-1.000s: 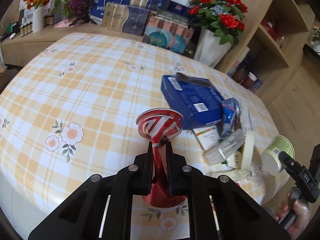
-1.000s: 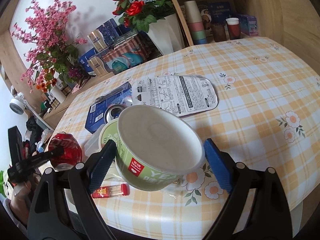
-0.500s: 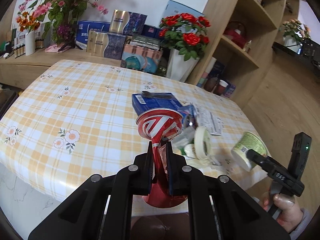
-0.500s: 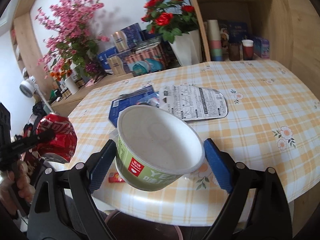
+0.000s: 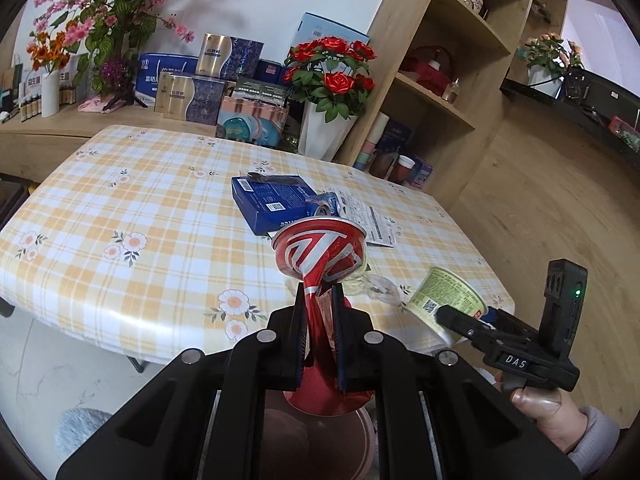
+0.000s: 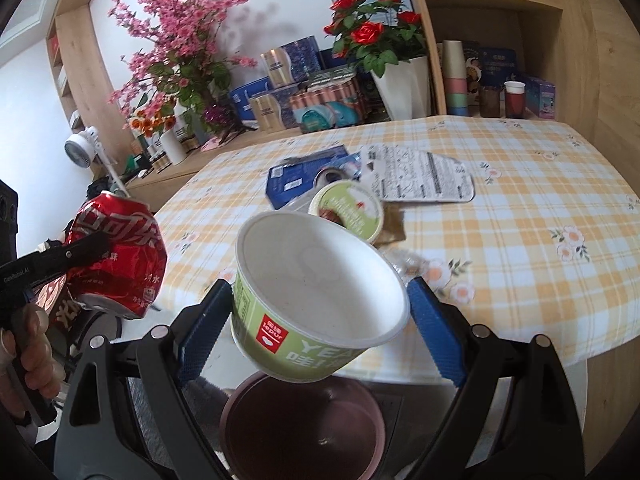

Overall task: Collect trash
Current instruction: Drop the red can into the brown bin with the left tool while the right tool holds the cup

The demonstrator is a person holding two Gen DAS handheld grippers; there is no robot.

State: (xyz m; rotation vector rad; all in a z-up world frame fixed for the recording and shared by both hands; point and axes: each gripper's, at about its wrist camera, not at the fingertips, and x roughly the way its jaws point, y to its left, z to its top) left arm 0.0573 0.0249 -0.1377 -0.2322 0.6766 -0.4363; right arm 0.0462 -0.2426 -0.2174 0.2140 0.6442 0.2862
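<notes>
My left gripper is shut on a crushed red cola can, pinching its flattened middle. The can hangs off the table's near edge, above a dark maroon bin. My right gripper is shut on an empty green paper bowl, with the blue pads pressed on its two sides. The tilted bowl hangs over the same bin. In the right wrist view the can is at the left, level with the bowl. A person's hand holds each gripper.
The table with the yellow checked cloth bears a blue box, a crushed blue can, a white printed card and a green lid. Flowers, boxes and wooden shelves stand behind it. A grey mat lies on the floor.
Both grippers have drawn back from over the table and risen a little, carrying the can and the bowl. The bin has come into view beneath them.
</notes>
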